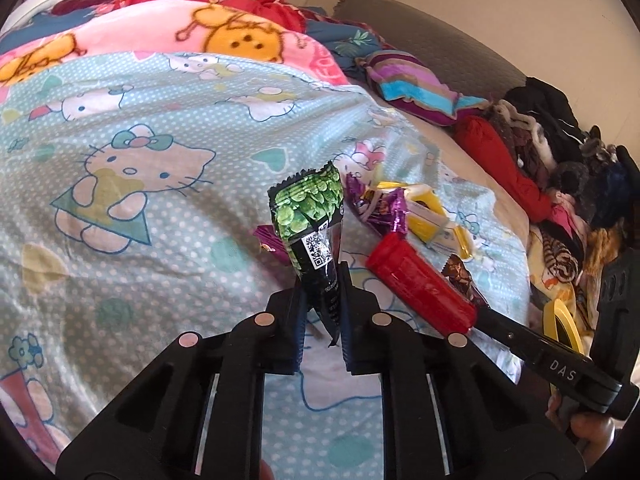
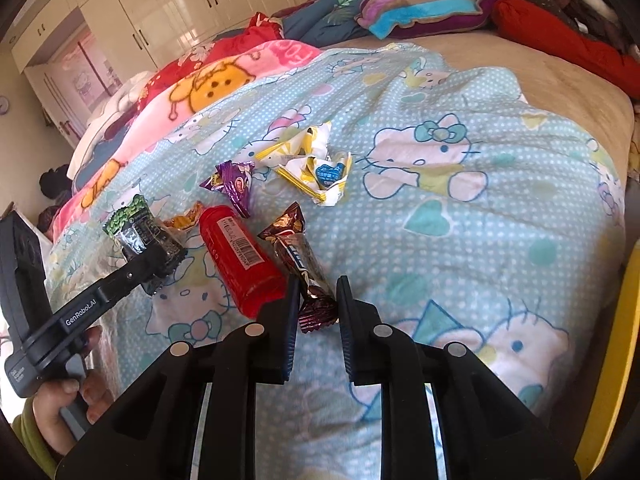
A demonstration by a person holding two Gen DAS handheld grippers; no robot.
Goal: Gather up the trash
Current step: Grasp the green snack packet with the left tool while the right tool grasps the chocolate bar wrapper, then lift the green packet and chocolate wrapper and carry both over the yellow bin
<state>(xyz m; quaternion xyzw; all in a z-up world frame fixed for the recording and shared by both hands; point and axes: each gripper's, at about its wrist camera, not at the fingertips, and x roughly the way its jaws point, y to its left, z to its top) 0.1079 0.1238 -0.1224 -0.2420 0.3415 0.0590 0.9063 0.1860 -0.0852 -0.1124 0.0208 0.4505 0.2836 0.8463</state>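
the left gripper (image 1: 323, 280) has its fingers pinching the black lower end of a green wrapper (image 1: 310, 216), which stands up between them above the bed sheet (image 1: 140, 184); in the right wrist view this same wrapper (image 2: 136, 226) sits clamped at the tip of the left gripper (image 2: 154, 260), raised a little over the sheet. the right gripper (image 2: 318, 300) has its fingers spread, one on each side of the crimped near end of a brown candy wrapper (image 2: 298, 252) that lies flat on the bed sheet (image 2: 460, 220); whether the fingers touch it cannot be told. just left of the right fingers, touching that brown wrapper's side, lies a red bottle (image 2: 240, 256) on its side, barcode up. beyond the fingertips lies a purple wrapper (image 2: 234, 180), and further ahead a crumpled white and yellow wrapper (image 2: 316, 168). a small orange wrapper (image 2: 186, 216) lies between the green wrapper and the red bottle. in the left wrist view the red bottle (image 1: 420, 284) lies to the right of the left fingers, with the purple wrapper (image 1: 380, 204) and the yellow wrapper (image 1: 432, 216) ahead of it.
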